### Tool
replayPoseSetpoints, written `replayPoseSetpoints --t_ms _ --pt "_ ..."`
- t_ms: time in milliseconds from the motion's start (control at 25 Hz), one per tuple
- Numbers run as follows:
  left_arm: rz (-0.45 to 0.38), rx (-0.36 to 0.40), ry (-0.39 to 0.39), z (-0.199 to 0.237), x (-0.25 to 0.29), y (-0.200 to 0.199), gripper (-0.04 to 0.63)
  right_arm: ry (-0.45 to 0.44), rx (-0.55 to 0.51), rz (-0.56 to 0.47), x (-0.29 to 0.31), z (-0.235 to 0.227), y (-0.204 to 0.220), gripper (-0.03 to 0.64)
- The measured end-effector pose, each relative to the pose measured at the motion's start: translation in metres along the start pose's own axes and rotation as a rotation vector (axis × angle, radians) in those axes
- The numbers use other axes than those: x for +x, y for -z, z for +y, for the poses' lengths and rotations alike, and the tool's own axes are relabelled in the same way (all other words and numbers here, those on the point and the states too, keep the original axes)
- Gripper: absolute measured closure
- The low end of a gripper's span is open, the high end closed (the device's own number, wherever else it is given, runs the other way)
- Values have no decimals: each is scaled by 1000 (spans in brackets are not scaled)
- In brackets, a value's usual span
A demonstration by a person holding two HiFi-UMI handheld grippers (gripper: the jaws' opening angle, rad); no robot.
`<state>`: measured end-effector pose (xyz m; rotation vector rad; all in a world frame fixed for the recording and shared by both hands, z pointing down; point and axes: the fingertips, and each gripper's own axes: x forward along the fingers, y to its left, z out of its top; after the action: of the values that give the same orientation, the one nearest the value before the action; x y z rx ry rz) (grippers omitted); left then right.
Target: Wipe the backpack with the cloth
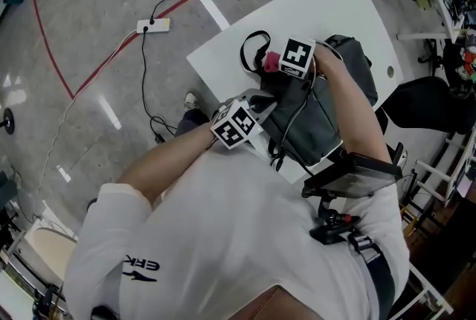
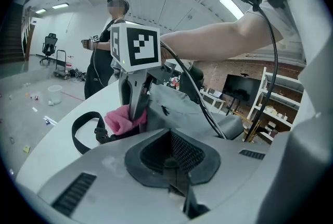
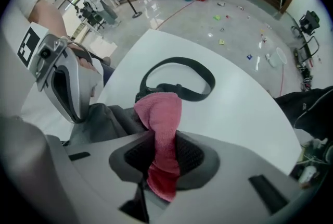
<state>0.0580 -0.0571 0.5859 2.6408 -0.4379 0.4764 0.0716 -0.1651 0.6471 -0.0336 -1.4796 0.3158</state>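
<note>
Clenched on the pink terry cloth [image 3: 161, 113], the right claw [image 3: 164, 151] holds its bunched end to the top of the grey fabric backpack [image 1: 338, 106] lying on the white tabletop [image 1: 312, 6], while the left claw [image 2: 174, 165], clenched empty, sits at the bag's near edge, seemingly steadying it.

Pink cloth [image 3: 158, 113]: bunched into a roll, pinched between the jaws of your right hand-held gripper [image 3: 165, 158], free end resting on the backpack. Grey backpack [image 1: 331, 114]: lying flat on the white bench [image 1: 327, 6] beneath that hand-held gripper, its black strap loop [image 3: 179, 74] just beyond.
</note>
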Motion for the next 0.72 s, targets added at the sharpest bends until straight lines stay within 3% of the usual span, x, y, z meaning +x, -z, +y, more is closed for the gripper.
replayPoseSetpoints --t_ms 240,400,720 --pt "7 -11 5 0 1 -2 591 95 16 108 -3 -42 41 517" --pt "11 -19 8 1 1 -3 592 229 34 210 -17 -88 78 517" --pt "19 -28 16 4 3 -4 591 326 104 237 -32 -136 107 516"
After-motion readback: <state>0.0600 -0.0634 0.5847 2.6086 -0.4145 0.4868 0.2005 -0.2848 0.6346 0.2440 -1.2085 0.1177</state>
